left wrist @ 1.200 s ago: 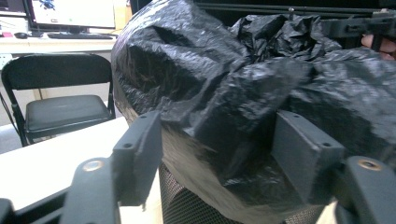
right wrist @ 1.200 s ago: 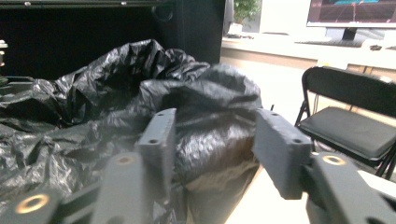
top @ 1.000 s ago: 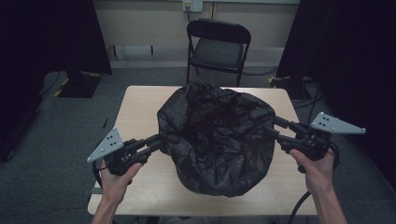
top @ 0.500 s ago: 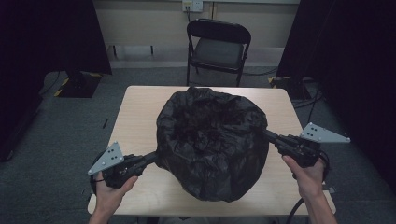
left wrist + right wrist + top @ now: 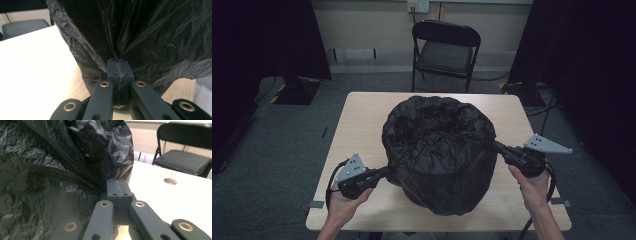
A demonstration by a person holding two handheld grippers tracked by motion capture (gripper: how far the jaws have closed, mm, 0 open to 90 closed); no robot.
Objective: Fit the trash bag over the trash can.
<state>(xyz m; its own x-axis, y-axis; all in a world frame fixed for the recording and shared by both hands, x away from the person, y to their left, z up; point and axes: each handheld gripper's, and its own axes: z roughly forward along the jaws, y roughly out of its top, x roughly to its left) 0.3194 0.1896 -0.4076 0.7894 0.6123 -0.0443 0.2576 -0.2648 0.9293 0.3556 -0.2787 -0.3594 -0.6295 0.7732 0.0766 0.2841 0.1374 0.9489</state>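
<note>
Bag held at both sides
The left claw (image 5: 384,172) and right claw (image 5: 497,145) are each gripping the black bag (image 5: 439,150), which is sitting between them on the bench (image 5: 362,115).

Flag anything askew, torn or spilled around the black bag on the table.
Nothing stands out. The black bag drapes over a round bin on the table, with the left gripper and right gripper each pinching its film. No tear or spill visible.
</note>
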